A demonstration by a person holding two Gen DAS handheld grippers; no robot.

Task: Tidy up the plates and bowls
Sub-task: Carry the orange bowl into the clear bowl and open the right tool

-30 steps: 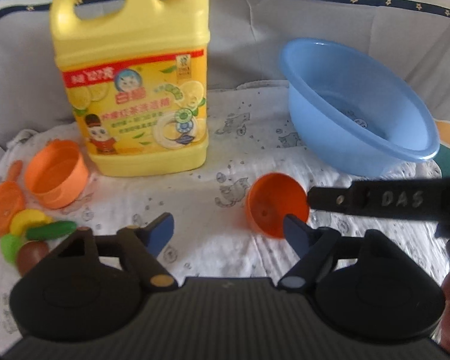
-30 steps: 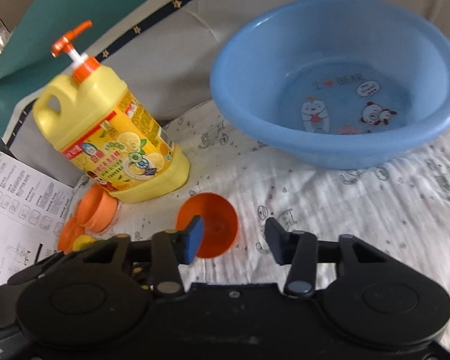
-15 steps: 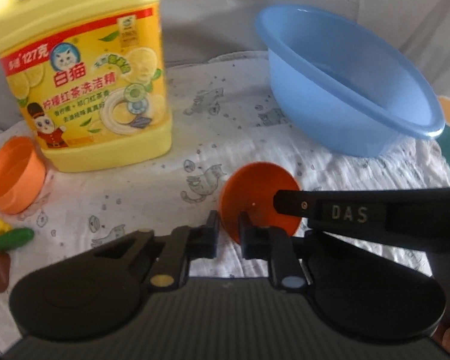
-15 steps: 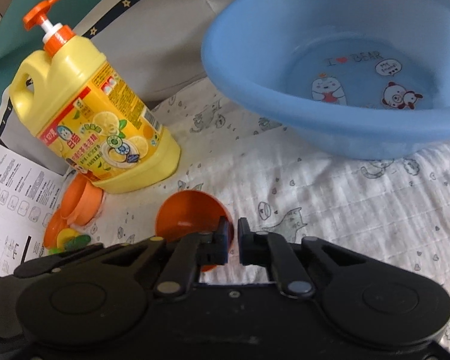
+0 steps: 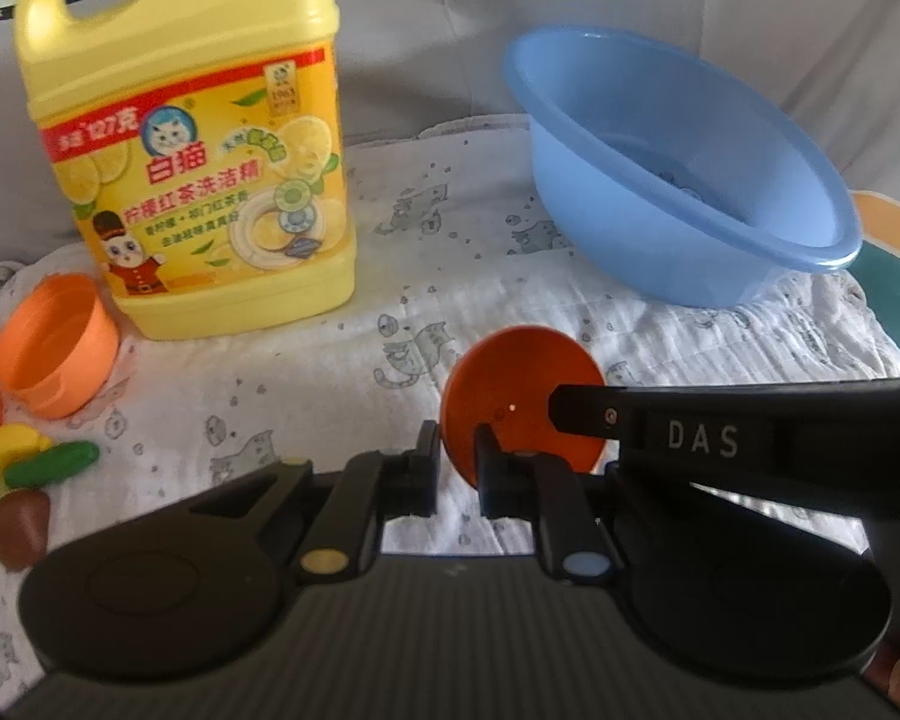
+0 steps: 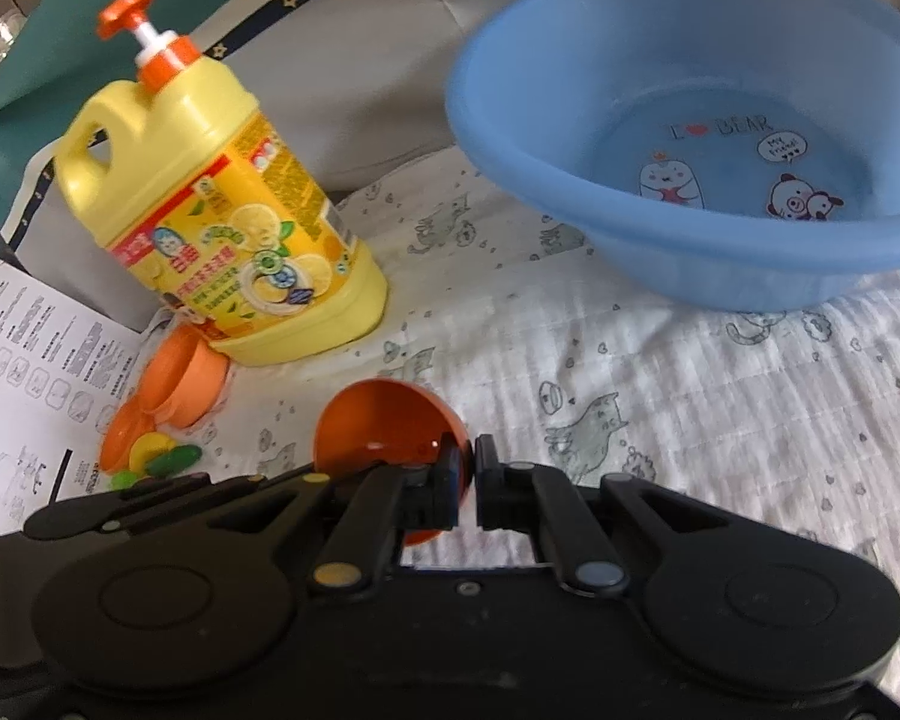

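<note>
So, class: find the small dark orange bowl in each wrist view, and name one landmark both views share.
Left wrist view: small dark orange bowl sits low, right of centre, rim between the left gripper jaws.
Right wrist view: low centre, rim in the right gripper jaws.
Shared landmark: blue basin, upper right in both.

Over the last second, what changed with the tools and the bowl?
Both tools went from open to shut on the small orange bowl: the left tool clamps its near rim, the right tool the opposite rim. Both views closed in on the bowl. The yellow detergent jug, blue basin and orange cup stayed put.
</note>
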